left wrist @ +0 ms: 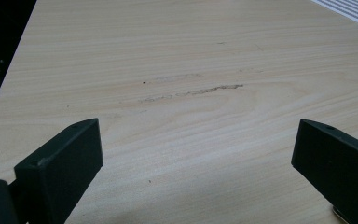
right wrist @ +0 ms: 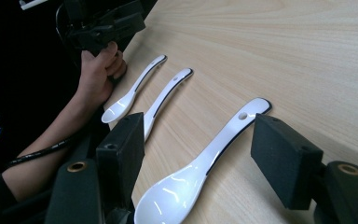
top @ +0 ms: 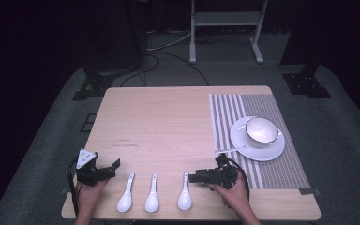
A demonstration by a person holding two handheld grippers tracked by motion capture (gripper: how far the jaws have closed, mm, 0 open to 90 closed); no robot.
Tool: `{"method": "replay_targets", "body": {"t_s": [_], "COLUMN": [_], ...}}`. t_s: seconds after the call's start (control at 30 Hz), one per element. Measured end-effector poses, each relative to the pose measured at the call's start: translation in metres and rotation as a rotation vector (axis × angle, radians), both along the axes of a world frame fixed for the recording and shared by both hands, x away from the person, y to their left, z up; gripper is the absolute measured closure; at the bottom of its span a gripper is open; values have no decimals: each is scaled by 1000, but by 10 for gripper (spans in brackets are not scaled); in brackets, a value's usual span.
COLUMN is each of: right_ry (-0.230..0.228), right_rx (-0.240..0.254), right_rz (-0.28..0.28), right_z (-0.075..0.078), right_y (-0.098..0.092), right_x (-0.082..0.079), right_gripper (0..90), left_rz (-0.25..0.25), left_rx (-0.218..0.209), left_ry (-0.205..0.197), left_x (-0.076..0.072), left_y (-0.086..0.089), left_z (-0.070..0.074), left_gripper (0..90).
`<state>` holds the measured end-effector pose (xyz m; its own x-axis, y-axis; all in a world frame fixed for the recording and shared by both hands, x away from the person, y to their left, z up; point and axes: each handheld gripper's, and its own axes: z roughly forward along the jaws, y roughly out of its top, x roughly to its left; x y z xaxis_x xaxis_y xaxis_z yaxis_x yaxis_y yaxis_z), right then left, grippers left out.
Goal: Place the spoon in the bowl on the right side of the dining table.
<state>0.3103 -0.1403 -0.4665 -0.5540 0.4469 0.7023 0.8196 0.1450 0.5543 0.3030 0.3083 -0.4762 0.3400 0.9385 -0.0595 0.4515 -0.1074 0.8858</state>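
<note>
Straddling nearest spoon (right wrist: 200, 165), right gripper (right wrist: 200, 154) wide open, apparently for grasping; left gripper (left wrist: 196, 154) wide open, empty.

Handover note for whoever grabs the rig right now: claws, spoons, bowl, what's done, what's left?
Left claw: open, holding nothing, over bare wooden table at its near left corner.
Right claw: open, jaws on either side of the nearest white ceramic spoon, not closed on it.
Three white spoons lie in a row at the near edge; the other two are untouched.
White bowl sits on a white saucer on the striped placemat, far right.
Done: nothing moved, as far as I can tell. Left, probably: grip the spoon and carry it toward the bowl.
</note>
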Motion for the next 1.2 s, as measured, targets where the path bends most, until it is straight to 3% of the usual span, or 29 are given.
{"method": "replay_targets", "body": {"t_s": [0.63, 0.83, 0.97, 1.2], "right_ry": [49, 61, 59, 17], "right_rx": [-67, -110, -122, -186], "right_rz": [6, -7, -12, -22], "right_z": [-9, -11, -12, -12], "right_y": [19, 24, 27, 40], "right_x": [11, 14, 15, 13], "right_gripper": [376, 403, 418, 452], "left_rz": [1, 0, -1, -2], "left_rx": [-4, -4, -1, -2], "left_ry": [0, 0, 1, -2], "left_x": [0, 0, 0, 0], "left_y": [0, 0, 0, 0], "left_z": [0, 0, 0, 0], "left_gripper": [5, 5, 5, 6]}}
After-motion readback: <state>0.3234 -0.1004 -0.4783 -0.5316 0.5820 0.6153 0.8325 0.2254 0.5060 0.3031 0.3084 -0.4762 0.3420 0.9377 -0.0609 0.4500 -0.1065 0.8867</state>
